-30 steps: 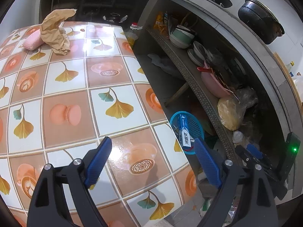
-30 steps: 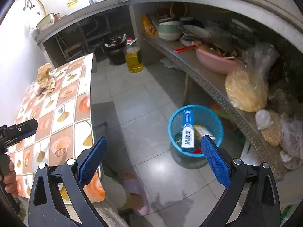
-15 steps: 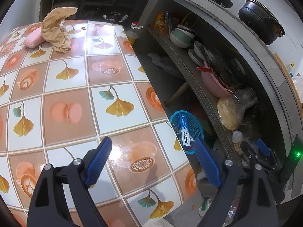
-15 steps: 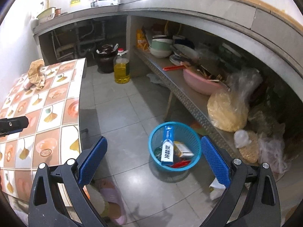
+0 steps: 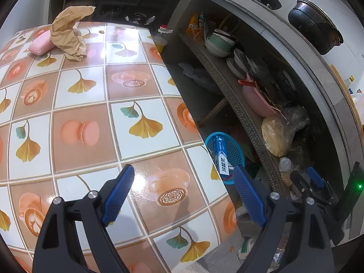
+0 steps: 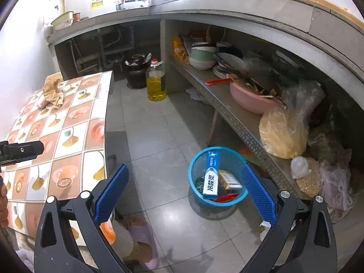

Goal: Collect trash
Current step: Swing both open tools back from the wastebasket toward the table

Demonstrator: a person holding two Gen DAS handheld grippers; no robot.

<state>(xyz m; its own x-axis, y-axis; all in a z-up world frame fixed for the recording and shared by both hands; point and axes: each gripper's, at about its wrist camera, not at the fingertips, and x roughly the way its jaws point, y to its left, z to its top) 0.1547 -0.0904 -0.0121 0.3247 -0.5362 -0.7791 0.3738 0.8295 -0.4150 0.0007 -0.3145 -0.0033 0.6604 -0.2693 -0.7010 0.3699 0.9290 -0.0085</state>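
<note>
Paper (image 5: 68,34), crumpled and brown, lies at the counter's (image 5: 91,113) far left corner against a pink sponge (image 5: 42,44). My left tongs (image 5: 182,192) gape empty over the near edge; my right tongs (image 6: 185,192) gape empty above the floor, by the blue basket (image 6: 195,186).

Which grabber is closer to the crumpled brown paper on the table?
Left. The left gripper hangs over the near end of the table, the crumpled brown paper at its far end. The right gripper is off the table, above the floor.
</note>
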